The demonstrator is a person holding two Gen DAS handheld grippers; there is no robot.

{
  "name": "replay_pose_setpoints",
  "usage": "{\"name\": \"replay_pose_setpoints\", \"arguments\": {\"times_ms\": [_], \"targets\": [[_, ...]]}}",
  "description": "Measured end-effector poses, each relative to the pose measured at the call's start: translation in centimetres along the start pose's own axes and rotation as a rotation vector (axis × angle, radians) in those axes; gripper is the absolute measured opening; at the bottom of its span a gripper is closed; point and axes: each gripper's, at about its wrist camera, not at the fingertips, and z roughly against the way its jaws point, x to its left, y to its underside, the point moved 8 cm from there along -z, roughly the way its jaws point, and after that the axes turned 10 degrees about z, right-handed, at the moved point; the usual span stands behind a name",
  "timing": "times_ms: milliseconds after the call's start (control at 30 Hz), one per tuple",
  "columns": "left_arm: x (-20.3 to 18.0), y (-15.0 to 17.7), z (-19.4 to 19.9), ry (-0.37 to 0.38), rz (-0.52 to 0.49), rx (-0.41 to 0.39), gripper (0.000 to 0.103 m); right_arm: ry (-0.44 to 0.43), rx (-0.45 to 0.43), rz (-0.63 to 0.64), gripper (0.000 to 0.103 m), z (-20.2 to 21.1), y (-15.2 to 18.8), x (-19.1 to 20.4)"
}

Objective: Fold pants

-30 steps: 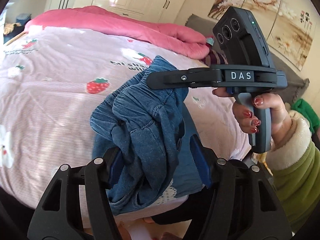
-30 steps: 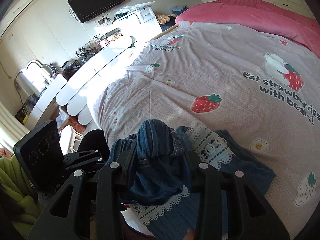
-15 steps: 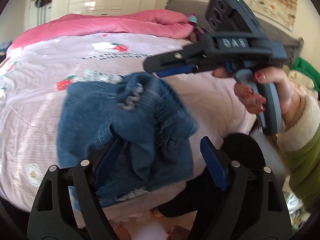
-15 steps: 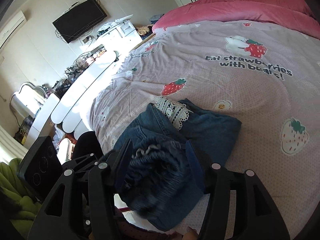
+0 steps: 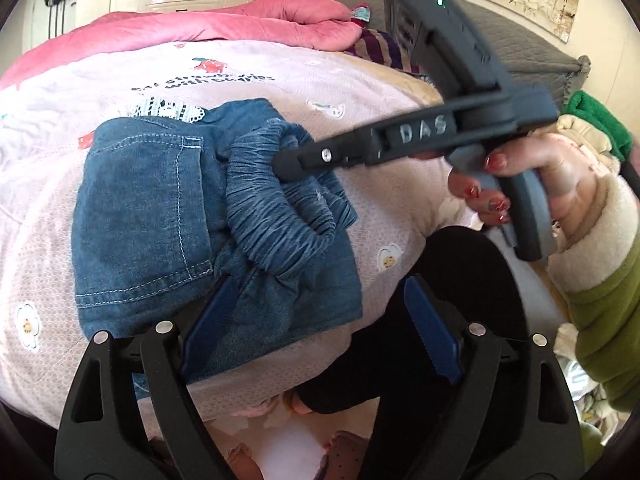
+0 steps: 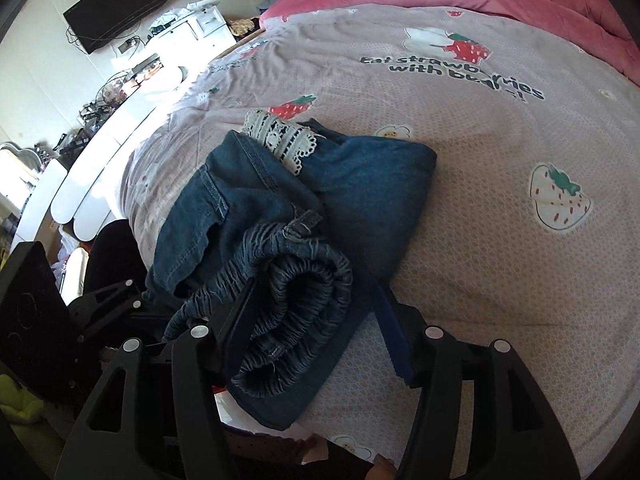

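On inspection I found the folded blue denim pants point(image 5: 160, 216) lying on the pink strawberry-print bedspread point(image 6: 500, 240) near the bed's front edge, with a strip of white lace trim point(image 6: 280, 140) showing at their far end and the gathered elastic waistband point(image 6: 296, 300) bunched on top at the near end. In the left wrist view, my left gripper point(image 5: 316, 320) stood with its fingers point(image 5: 208, 316) spread wide apart; the left blue pad lay against the near edge of the denim while the right pad hung clear of the bed over a dark area, so nothing was clamped. In the right wrist view, my right gripper point(image 6: 320, 320) also had its fingers point(image 6: 390, 320) parted, and the rolled waistband sat between them, touching the left pad; I could not confirm contact on the right pad. The left view showed that same gripper's tip resting at the waistband, held by the right hand point(image 5: 532, 184) with red-painted nails in a green sleeve with a cream cuff. A pink quilt point(image 5: 224, 28) lay along the far side of the bed. A black wall-mounted television point(image 6: 116, 0) and a white dresser point(image 6: 200, 24) stood beyond the bed's left side.
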Motion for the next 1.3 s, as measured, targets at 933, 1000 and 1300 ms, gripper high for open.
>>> {"name": "replay_pose_setpoints", "arguments": {"times_ms": [933,1000,1300], "targets": [[3.8,-0.8,4.2,-0.067,-0.012,-0.082,0.026,0.045,0.033,0.004,0.04,-1.5,-8.6,1.6],[3.4,-0.2,3.1,-0.063,-0.028,-0.052,0.019,0.063,0.062,0.01,0.04,-2.5,-8.3,1.2],[2.5,2.1,1.4,-0.069,-0.107,0.009,0.016,0.076,0.152,0.097,0.04,-4.4,-6.2,2.1]]}}
